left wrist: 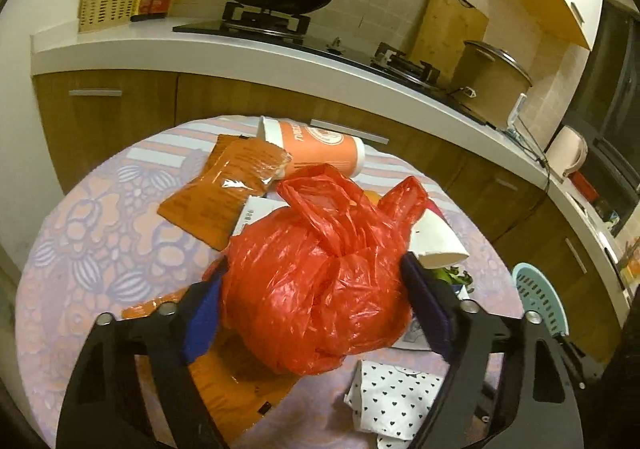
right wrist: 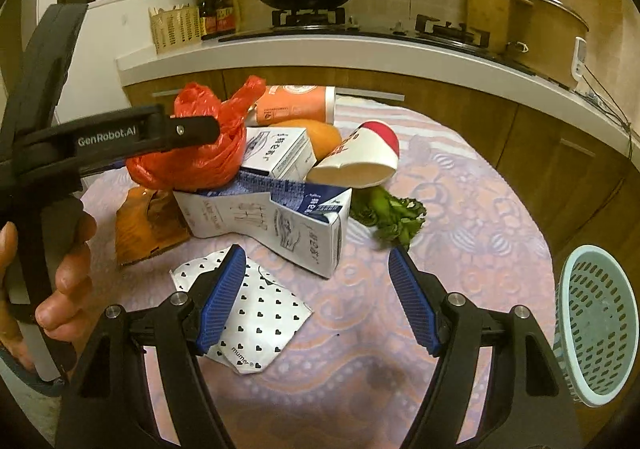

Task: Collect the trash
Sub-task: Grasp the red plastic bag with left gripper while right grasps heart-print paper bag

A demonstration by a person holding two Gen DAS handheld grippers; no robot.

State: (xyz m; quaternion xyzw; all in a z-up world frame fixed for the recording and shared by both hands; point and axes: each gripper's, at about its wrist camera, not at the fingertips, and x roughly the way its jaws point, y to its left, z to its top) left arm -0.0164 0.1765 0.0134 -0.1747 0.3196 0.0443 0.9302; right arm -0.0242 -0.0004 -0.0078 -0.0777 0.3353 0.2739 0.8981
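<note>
Both of your grippers reach over the table [right wrist: 460, 209]: your left gripper [left wrist: 316, 289] has its pads against either side of the knotted red bag [left wrist: 320, 289], which sits on the trash pile, while your right gripper [right wrist: 316, 281] hangs spread and empty above the heart-print wrapper [right wrist: 256, 313]. Beyond, the milk carton [right wrist: 288, 217] props up a tipped paper cup [right wrist: 360, 161]. Whatever lies under the bag is hidden.

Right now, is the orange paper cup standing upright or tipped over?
Tipped over. The orange paper cup lies on its side on the table, its white rim facing sideways.
</note>
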